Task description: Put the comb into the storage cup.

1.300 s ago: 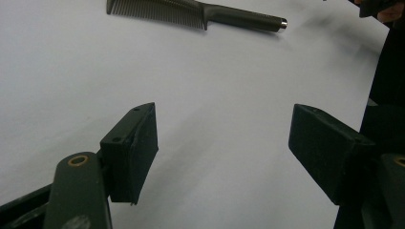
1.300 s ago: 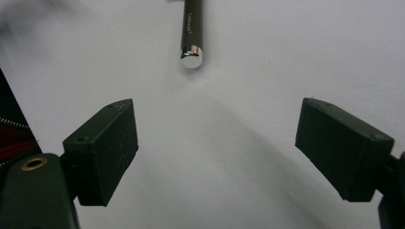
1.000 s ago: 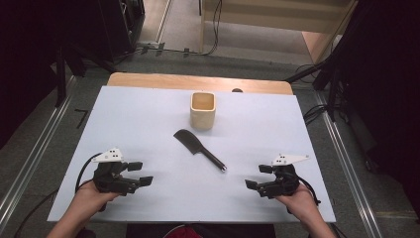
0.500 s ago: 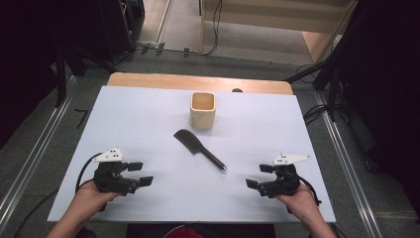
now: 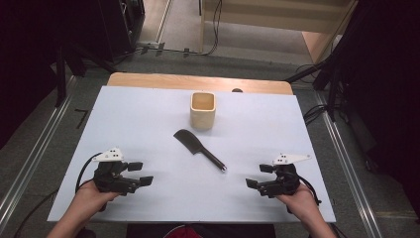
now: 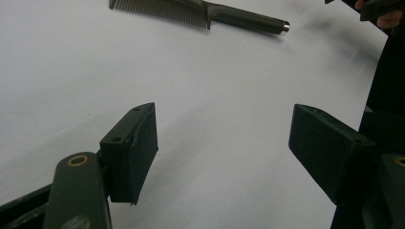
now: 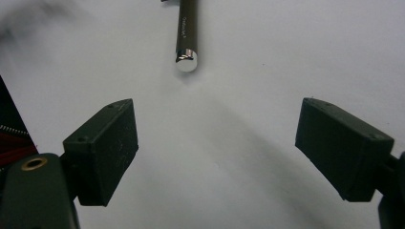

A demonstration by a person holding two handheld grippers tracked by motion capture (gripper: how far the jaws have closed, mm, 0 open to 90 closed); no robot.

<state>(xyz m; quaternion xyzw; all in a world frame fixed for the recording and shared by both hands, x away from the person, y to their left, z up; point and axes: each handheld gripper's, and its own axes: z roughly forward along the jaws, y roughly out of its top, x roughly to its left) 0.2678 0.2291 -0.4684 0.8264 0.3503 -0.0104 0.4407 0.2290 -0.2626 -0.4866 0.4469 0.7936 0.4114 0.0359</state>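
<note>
Right now both grippers rest low on the white table [image 5: 148, 124], near its front edge and well apart from each other. Held in the person's left hand, the left gripper [image 5: 140, 174] sits at the front left with its jaws spread wide and nothing between them; in the left gripper view only bare table lies between its pads [image 6: 136, 148]. At the front right the right gripper [image 5: 256, 176] is the same — jaws wide apart, gripping nothing.

A dark comb [image 5: 198, 148] lies flat near the middle of the table, set diagonally, its toothed part toward the back left and its handle toward the front right. The handle ends in a shiny metal cap [image 7: 186, 61], which the right gripper view shows just ahead of the spread jaws, untouched. From the left gripper view the comb [image 6: 200, 12] lies farther off, across the table.

Behind the comb stands a square wooden cup [image 5: 203, 109], upright, close to it but apart
</note>
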